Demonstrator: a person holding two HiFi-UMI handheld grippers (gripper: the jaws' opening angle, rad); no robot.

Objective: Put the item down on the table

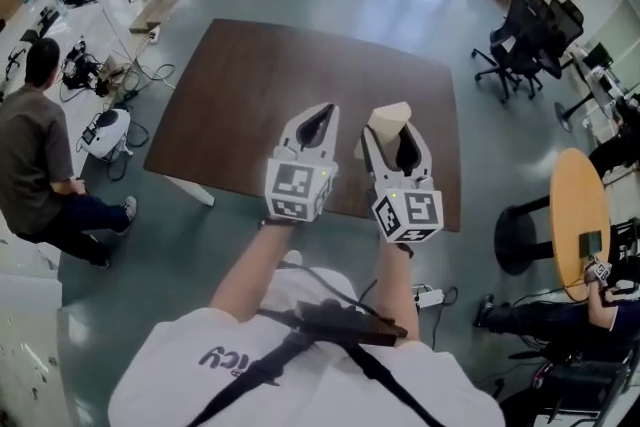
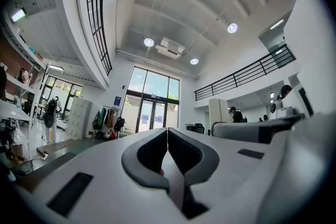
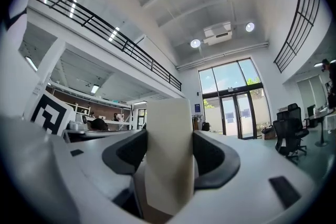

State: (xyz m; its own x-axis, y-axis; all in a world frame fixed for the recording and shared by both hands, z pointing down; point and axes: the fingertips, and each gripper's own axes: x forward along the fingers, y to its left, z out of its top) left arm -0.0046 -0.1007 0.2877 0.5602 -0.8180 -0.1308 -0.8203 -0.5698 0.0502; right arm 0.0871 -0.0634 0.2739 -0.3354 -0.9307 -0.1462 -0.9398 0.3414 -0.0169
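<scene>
1. Two grippers are held side by side in front of the person, just apart, both angled upward (each gripper view looks out at the ceiling lights and the tall glass doors).
2. The right gripper (image 1: 395,120) is clamped on the item (image 1: 392,113), a pale cream block. In the right gripper view the item (image 3: 167,155) stands upright between the two dark pads of the right gripper (image 3: 168,165), which press on both its sides, and its top rises above the jaw tips.
3. The left gripper (image 1: 320,112) holds nothing. In the left gripper view the tips of the left gripper (image 2: 167,136) meet along a thin line with no gap.
4. In the head view the table (image 1: 250,85), dark brown and rectangular, lies at 12 o'clock from the person. The item shows over its near edge, toward 1 o'clock, gripped in the jaws and not lying on the tabletop.
5. The marker cubes (image 1: 298,190) sit at the rear of each gripper, nearest the person's forearms.
6. A seated person (image 1: 35,145) is at 9 o'clock, well apart from the table.
7. Black office chairs (image 1: 525,40) stand at 2 o'clock, and a round yellow table (image 1: 580,210) is at 3 o'clock.
</scene>
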